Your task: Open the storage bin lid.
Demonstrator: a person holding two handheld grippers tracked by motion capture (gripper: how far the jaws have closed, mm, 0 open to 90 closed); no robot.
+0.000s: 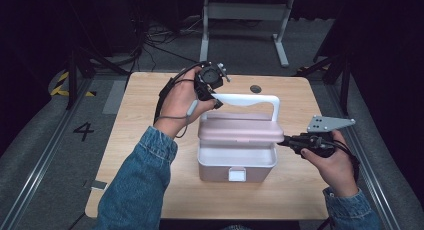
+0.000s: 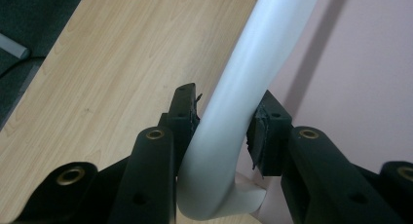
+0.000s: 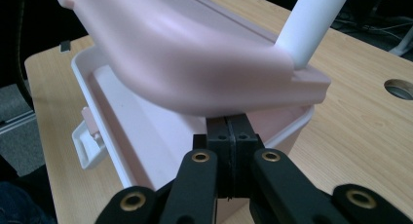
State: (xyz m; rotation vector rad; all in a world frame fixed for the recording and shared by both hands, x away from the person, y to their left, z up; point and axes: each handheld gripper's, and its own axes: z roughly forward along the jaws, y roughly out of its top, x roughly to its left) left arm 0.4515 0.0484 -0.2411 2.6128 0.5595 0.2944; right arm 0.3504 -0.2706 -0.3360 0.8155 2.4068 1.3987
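A pink box (image 1: 235, 162) with a white front latch (image 1: 237, 174) stands mid-table. Its pink lid (image 1: 240, 131) is raised partway, leaving the inside showing at the front. My left gripper (image 1: 216, 97) is shut on the left bend of the lid's white handle (image 1: 250, 99); the left gripper view shows both pads pressed on the handle (image 2: 243, 78). My right gripper (image 1: 282, 141) is at the box's right end. Its jaws are shut together with nothing between them, the tips (image 3: 229, 131) just under the edge of the lid (image 3: 185, 58), above the base (image 3: 117, 117).
The wooden table (image 1: 140, 115) has a round hole (image 1: 255, 88) behind the box. A small grey tab (image 1: 98, 185) lies at the front left edge. A metal frame (image 1: 245, 15) stands on the floor beyond the table. Floor rails run along both sides.
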